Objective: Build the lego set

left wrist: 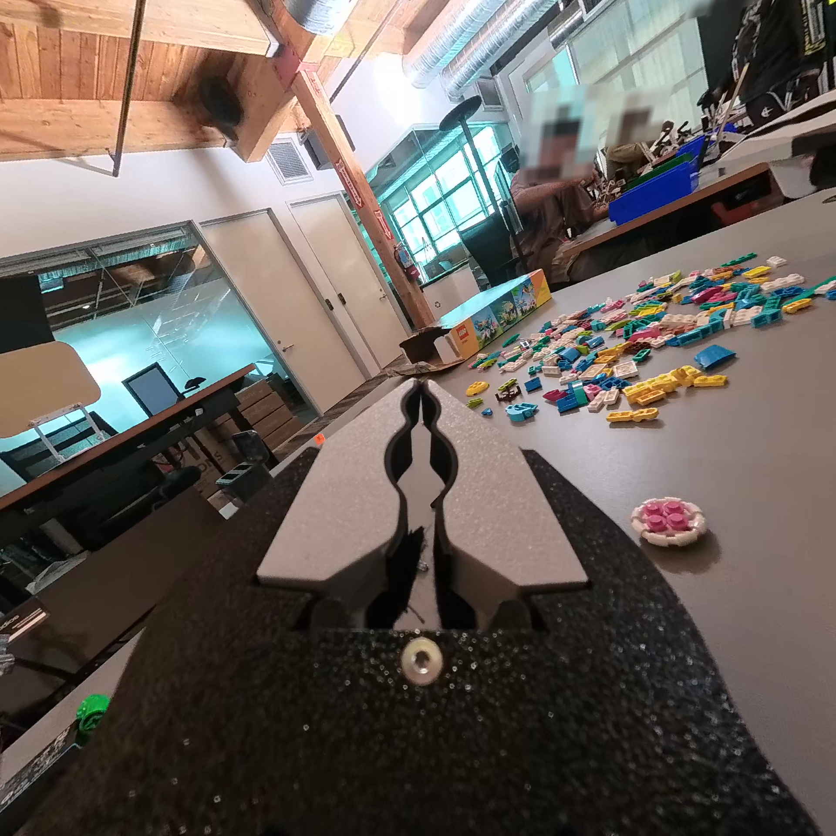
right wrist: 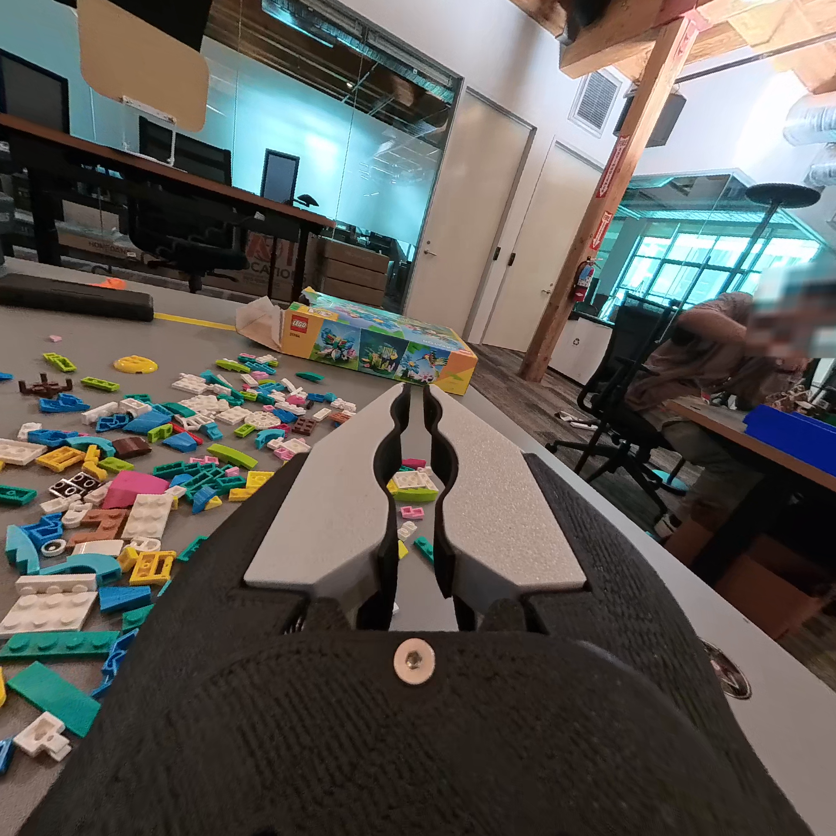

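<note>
Left gripper (left wrist: 420,383) fills the lower middle of its view, tips pinched together with nothing between them, tilted over the grey worktop (left wrist: 678,452). Right gripper (right wrist: 412,388) sits the same way in its own view, but with a thin slit between the tips and nothing gripped, so narrow rather than closed.

Biggest lego thing is the box (right wrist: 380,344), lying flat with a torn-open end flap, upper middle of the right view, just past the gripper tips. In the left view it's right of the tips, at the worktop's far edge.

Then the loose brick pile (right wrist: 135,475): teal, white, yellow, pink, blue and lime bits scattered across the left half of the right view, some showing through the gap between the fingers. In the left view the same scatter is in the upper right.

Smallest: a little white round plate with pink studs (left wrist: 669,520), sitting alone at centre right of the left view, well apart from the pile.

Someone's sitting on a chair (right wrist: 633,384) at another desk on the right.
</note>
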`<state>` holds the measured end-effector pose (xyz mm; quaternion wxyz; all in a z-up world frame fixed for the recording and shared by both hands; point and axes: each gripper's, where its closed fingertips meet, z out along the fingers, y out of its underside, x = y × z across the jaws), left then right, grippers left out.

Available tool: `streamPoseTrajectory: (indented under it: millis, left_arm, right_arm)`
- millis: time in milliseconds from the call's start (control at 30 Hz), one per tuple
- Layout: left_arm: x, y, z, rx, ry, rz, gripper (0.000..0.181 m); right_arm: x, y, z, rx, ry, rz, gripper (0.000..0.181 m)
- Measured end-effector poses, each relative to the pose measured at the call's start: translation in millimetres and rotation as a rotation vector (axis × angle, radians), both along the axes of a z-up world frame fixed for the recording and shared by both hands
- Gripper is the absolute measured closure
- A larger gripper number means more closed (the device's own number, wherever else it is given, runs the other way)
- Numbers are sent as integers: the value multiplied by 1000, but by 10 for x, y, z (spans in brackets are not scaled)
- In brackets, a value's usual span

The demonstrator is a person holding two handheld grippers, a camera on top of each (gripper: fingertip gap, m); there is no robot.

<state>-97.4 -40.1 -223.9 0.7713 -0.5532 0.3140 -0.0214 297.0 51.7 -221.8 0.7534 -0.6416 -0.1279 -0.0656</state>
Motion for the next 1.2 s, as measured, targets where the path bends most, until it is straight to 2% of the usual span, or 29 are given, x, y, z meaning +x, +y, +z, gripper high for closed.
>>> streamPoseTrajectory:
  millis: [167, 233, 300, 333, 400, 500, 567, 800, 900, 1033, 1200]
  left_arm:
    - [3, 0, -1, -1, 1, -1, 181]
    - [6, -1, -3, 0, 2, -2, 181]
    - [10, 2, -4, 0, 4, 0, 181]
    - [10, 7, -6, 0, 6, 4, 181]
    - [13, 9, -8, 2, 12, 7, 181]
    - [16, 9, -9, 4, 15, 7, 181]
    - [18, 8, -10, 3, 14, 4, 181]
    - [31, 0, -17, 4, 22, -1, 181]
    - [39, -3, -20, 4, 25, -4, 181]
    - [42, -3, -22, 3, 25, -7, 181]
    - [41, -3, -23, 1, 20, -9, 181]
  right_arm:
    - [-71, 4, -19, -6, -40, 19, 176]
    - [-223, -9, -61, -39, -55, 107, 174]
    - [-674, -129, -184, -175, -94, 368, 152]
    - [-846, -190, -265, -249, -169, 432, 149]
    - [-1121, -295, -490, -407, -317, 517, 154]
    - [-1404, -393, -851, -697, -291, 663, 156]
    - [-1502, -356, -940, -782, -250, 708, 157]
    - [-1622, -182, -1098, -923, -321, 679, 163]
    - [-1586, -128, -1135, -909, -397, 632, 162]
    - [-1619, -151, -1156, -914, -397, 648, 169]
    - [-1641, -171, -1157, -912, -411, 659, 169]
